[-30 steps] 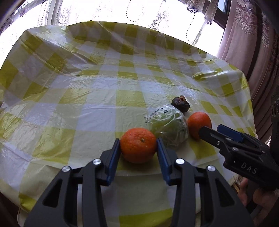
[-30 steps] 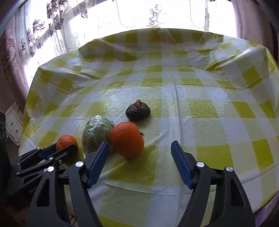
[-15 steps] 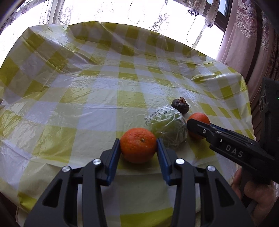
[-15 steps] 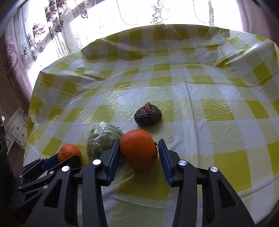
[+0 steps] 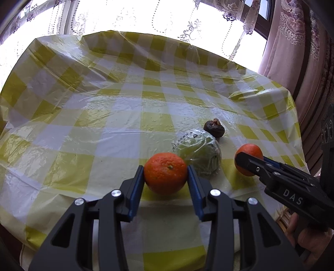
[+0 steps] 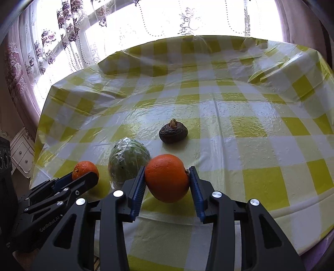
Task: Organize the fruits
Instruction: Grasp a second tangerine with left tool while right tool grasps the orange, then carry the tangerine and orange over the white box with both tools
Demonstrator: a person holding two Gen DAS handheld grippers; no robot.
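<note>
from the left wrist view, the left gripper (image 5: 166,177) is closed on a small orange (image 5: 166,175), its blue pads pressed to the fruit's two sides, near the front edge of a table under a yellow-and-white checked plastic cloth (image 5: 104,116). just behind and to the right of that fruit sits a green plastic-wrapped fruit (image 5: 199,152), with a printed mark on the wrap that is readable only here as a smudge of characters. beyond it lies a dark brown round fruit (image 5: 214,129) with a dry stem tuft. at the right the right gripper (image 5: 248,161) comes in side-on, so only one black finger shows against a second orange (image 5: 249,154); this angle alone does not show both pads. a hand (image 5: 309,239) under that tool shows at the lower right corner, and a pink patterned curtain (image 5: 292,41) hangs at the right.

from the right wrist view, the grip is plain: both blue ribbed pads of the right gripper (image 6: 167,179) squeeze the second orange (image 6: 167,177), which looks lifted clear of the cloth (image 6: 261,146), though the shadow makes that hard to be sure of. the wrapped fruit (image 6: 128,161) is just left of it, the dark fruit (image 6: 173,132) farther back. the left gripper (image 6: 86,174) shows edge-on at lower left with the small orange (image 6: 84,168) at its tip. a white drawer cabinet (image 6: 22,154) and lace curtains (image 6: 167,16) show only here.
</note>
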